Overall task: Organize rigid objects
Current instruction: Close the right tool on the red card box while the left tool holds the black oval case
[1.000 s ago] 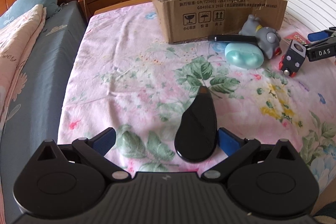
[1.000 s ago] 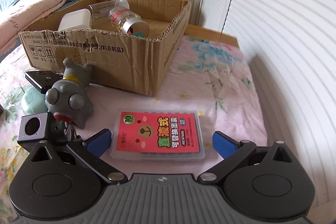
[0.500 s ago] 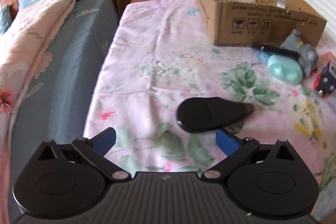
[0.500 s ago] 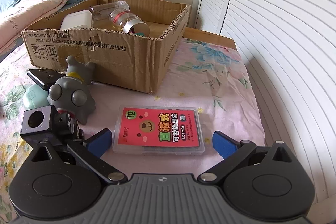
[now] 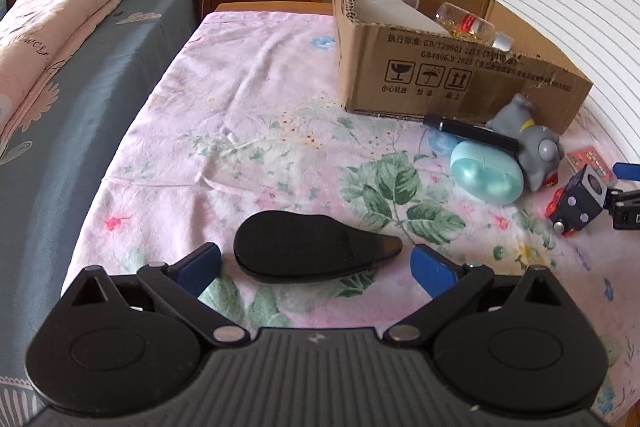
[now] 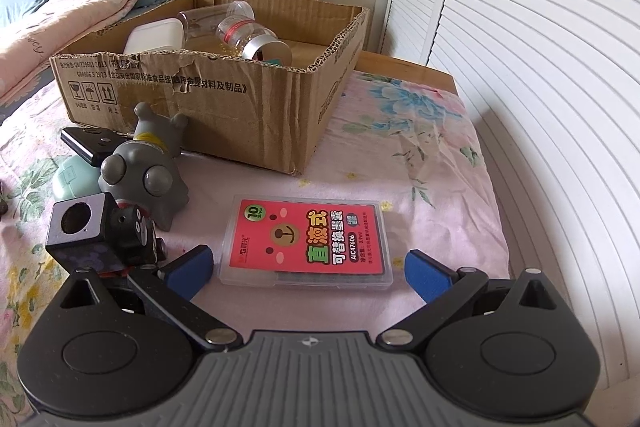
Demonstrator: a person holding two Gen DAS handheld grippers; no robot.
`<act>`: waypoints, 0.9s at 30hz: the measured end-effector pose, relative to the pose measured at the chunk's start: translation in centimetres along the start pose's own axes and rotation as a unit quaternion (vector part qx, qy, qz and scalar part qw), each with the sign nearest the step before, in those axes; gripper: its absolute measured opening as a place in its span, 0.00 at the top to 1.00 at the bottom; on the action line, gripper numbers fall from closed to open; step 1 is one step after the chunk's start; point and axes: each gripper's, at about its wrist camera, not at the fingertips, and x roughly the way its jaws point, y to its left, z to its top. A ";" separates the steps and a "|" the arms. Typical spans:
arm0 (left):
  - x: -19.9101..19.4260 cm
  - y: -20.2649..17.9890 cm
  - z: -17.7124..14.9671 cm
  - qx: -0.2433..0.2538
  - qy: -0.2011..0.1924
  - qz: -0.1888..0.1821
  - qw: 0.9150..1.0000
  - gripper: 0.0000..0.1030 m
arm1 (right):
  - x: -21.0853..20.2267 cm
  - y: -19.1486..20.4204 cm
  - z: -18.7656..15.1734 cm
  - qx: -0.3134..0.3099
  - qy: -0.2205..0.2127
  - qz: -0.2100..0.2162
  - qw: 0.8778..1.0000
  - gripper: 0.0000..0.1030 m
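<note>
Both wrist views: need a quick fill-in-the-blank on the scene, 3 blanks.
1. The left gripper is open, with the black ____ case lying between its fingers.
2. The red pack in front of the right gripper lies ____ the cardboard box.
3. The grey toy lies on the cloth with its big eyes facing the ____ gripper.

Missing words: teardrop-shaped; outside; right

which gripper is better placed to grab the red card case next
Right. The right gripper is open with the card case lying flat between its fingertips. The left gripper is open around the black pouch, far from the case.
</note>
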 end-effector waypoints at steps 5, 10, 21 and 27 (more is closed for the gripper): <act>0.4 -1.0 -0.1 0.016 -0.005 0.016 1.000 0.04 | 0.3 -0.4 0.1 -0.003 0.000 0.019 1.000 0.00; 0.6 -1.1 0.2 0.018 -0.008 0.015 1.000 0.05 | 0.8 -0.9 0.3 0.000 -0.004 0.041 0.999 0.00; 0.9 -1.2 0.4 0.022 -0.015 0.009 1.000 0.06 | 1.0 -0.8 0.2 0.002 -0.034 0.038 0.999 0.08; 0.7 -1.2 0.6 0.035 -0.019 -0.001 0.999 0.14 | 0.7 -0.7 0.3 0.017 -0.025 0.024 0.999 0.09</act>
